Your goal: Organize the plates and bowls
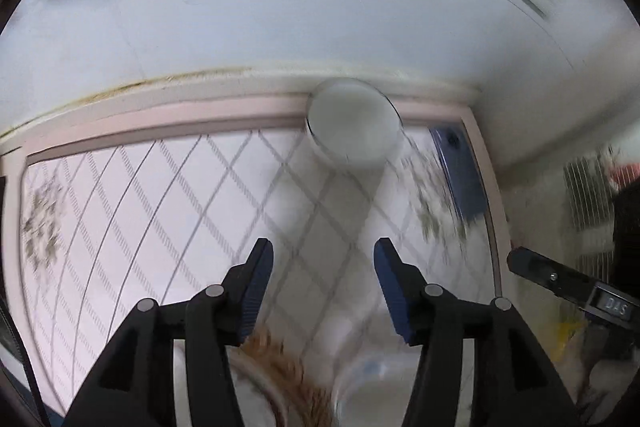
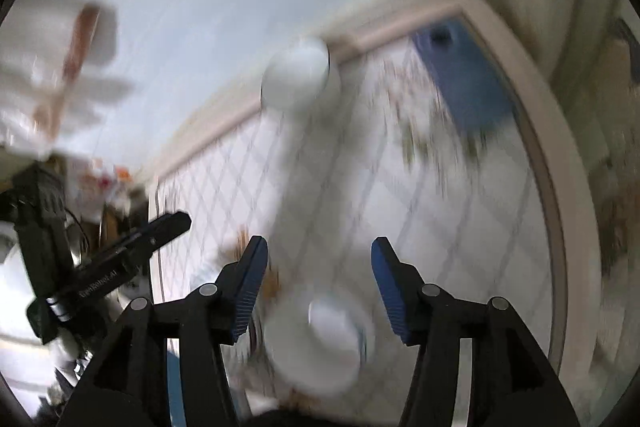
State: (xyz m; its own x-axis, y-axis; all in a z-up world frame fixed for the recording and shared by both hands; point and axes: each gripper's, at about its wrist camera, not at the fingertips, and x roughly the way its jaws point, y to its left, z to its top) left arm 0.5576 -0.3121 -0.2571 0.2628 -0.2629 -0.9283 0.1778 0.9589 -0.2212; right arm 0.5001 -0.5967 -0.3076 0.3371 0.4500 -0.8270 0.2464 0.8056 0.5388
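Where table meets wall, white cup point(image 1: 354, 123), phone point(image 1: 460, 175).

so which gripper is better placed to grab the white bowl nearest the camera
Right, probably. The white bowl sits almost between the open right gripper fingers. In the left wrist view it lies off-centre under the open left gripper.

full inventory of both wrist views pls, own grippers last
table: 1, white with grey diamond lines, pale rim, against the wall
far bowl: 1, white, at the table's far edge
near bowl: 1, white, blurred, below the right gripper
plate: 1, brown-patterned rim, under the left gripper
blue flat object: 1, blue, right side of table
wall: 1, white, behind table
left gripper: 1, black with blue pads, open, nothing between
right gripper: 1, same, open, empty
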